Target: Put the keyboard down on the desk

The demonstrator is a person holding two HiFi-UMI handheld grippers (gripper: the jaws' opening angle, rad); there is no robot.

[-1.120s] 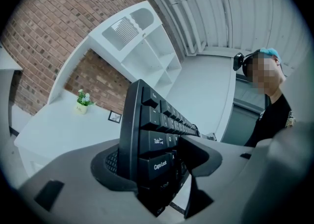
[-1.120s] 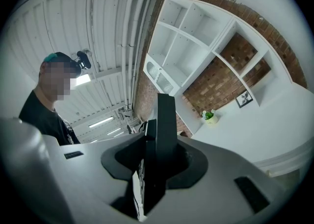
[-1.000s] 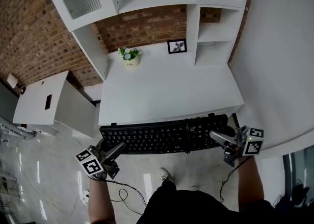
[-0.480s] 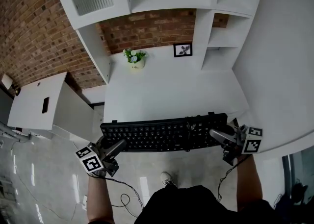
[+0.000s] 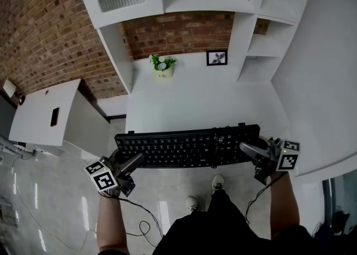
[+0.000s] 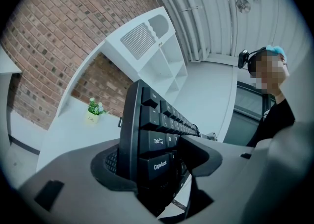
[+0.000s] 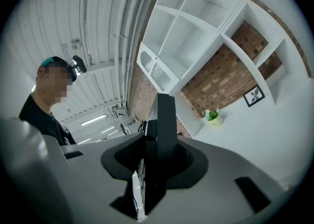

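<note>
Both claws pinch tight: the left claw (image 5: 133,162) and the right claw (image 5: 249,150) each hold one end of the long, stiff, likely light keyboard (image 5: 187,147), level by the front edge of the desk (image 5: 195,100).

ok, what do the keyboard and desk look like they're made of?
The keyboard looks like matte black plastic: moulded keycaps, printed white legends. The desk is smooth, flat white, likely painted or laminated board; which one isn't clear.
</note>
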